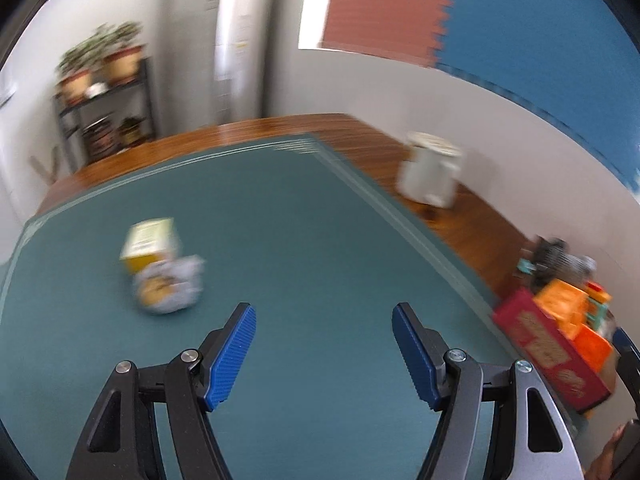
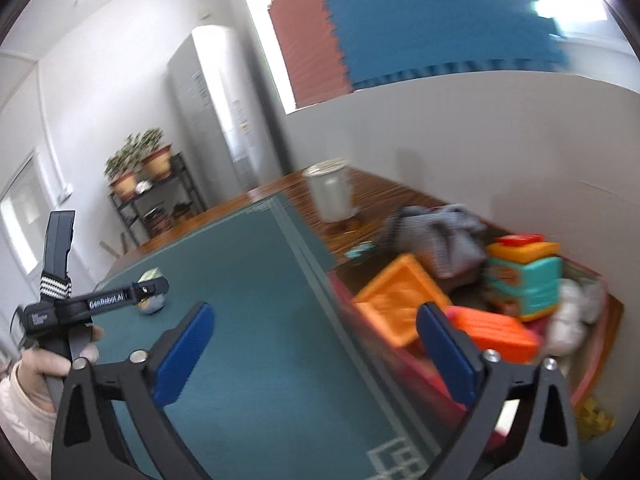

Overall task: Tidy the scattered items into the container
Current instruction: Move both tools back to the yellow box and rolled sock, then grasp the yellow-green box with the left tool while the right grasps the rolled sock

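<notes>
Left wrist view: the left hand-held gripper [image 1: 324,316] hangs with jaws spread wide and empty above the green mat [image 1: 280,240] on the tabletop [image 1: 460,220]. Ahead to its left lie a small yellow box [image 1: 150,242] and, touching it, a crumpled packet [image 1: 170,288]. Only the red container [image 1: 548,352] wall shows at the right edge. Right wrist view: the right hand-held gripper [image 2: 314,316], also wide open and empty, looks into that container, showing orange trays [image 2: 404,296], a teal-and-orange toy [image 2: 524,276] and grey cloth [image 2: 440,232] there.
</notes>
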`<state>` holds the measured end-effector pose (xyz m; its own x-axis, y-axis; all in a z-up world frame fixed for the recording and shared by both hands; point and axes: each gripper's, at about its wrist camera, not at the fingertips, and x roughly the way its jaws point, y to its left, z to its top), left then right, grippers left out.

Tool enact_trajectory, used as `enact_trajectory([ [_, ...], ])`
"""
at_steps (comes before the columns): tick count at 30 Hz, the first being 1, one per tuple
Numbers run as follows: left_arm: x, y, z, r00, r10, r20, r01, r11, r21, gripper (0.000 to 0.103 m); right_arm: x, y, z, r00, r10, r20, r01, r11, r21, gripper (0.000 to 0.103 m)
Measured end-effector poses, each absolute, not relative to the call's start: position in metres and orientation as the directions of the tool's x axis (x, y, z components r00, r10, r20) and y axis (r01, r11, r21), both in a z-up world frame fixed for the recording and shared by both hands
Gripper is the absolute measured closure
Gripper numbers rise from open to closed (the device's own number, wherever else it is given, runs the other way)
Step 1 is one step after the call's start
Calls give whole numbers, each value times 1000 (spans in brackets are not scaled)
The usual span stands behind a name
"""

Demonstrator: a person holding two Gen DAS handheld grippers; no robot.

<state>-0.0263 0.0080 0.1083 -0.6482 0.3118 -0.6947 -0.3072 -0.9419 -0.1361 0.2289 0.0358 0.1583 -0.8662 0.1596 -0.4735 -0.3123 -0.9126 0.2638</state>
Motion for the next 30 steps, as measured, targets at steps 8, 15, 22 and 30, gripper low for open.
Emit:
enact_trajectory([
  [8,-63,-100,93,-708,111,-697,-56,-993,-101,31,169,-20,149,-849,47,-526,-196,-953,231,1],
  [15,-102,-111,71,-692,124,-711,-69,-992,-105,31,139,-55,131,-810,-21,-586,-129,-969,213,1],
  [22,-140,-96,54,-663,151,-733,-99,-989,-114,31,127,-62,123,-783,-20,-622,-128,-973,193,1],
  [30,-172,-98,38,-646,130,-753,-75,-991,-106,31,105,-73,116,-753,-19,-658,-112,-981,158,1],
])
